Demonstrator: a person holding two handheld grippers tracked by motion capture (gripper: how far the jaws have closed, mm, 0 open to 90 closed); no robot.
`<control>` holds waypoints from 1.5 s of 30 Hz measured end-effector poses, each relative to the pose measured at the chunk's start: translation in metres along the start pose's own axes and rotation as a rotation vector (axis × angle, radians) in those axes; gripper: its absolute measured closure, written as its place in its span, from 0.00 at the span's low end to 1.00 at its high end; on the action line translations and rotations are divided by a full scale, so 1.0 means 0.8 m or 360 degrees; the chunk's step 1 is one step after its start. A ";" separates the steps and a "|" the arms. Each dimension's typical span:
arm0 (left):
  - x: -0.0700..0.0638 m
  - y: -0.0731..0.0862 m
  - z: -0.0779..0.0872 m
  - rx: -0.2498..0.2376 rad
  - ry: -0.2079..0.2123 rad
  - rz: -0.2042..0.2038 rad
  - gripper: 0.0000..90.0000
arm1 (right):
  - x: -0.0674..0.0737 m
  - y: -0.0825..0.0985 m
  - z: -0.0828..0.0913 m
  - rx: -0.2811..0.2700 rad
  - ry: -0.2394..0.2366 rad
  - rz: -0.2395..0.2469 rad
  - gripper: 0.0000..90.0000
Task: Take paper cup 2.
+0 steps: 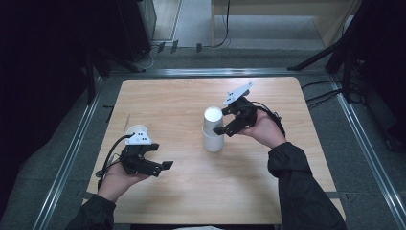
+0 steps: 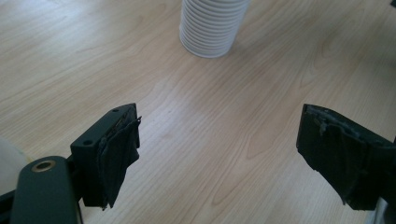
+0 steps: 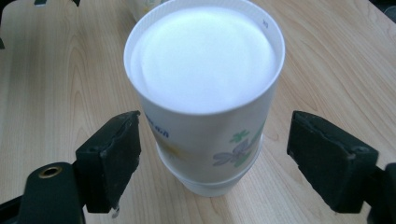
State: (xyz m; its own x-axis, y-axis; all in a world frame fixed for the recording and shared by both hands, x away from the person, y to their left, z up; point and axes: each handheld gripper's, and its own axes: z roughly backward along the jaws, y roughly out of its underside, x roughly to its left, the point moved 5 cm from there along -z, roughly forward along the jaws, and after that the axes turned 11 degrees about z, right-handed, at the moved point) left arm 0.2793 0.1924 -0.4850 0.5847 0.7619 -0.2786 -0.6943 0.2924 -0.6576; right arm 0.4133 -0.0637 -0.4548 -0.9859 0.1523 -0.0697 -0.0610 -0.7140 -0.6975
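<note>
Standing upright on the bench [image 1: 172, 100], the cup stack [image 3: 205, 112] is sitting between the right gripper [image 3: 212, 158]'s wide-open, empty fingers; left gripper [image 2: 219, 158] is idling open, farther off.

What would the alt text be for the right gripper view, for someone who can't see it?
An upside-down white paper cup with a flower print, stacked on other cups, stands on a wooden table between the two open black jaws of the right gripper. Neither jaw touches the cup.
</note>
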 end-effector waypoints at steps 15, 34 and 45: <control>-0.005 0.004 -0.008 0.0053 0.0016 -0.0040 0.15 | -0.002 -0.043 -0.013 0.0199 -0.0013 0.0156 0.29; -0.011 0.008 -0.016 0.0113 0.0025 -0.0090 0.15 | 0.000 -0.049 0.000 0.0191 0.0006 0.0102 0.36; -0.013 0.010 -0.019 0.0137 0.0032 -0.0106 0.15 | 0.003 -0.055 0.007 0.0179 0.0028 0.0122 0.38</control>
State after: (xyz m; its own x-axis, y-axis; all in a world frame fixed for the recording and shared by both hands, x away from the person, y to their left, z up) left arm 0.2740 0.1777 -0.4979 0.6386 0.7275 -0.2508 -0.6865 0.3913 -0.6129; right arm 0.4127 -0.0354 -0.4202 -0.9855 0.1057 -0.1331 -0.0036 -0.7960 -0.6053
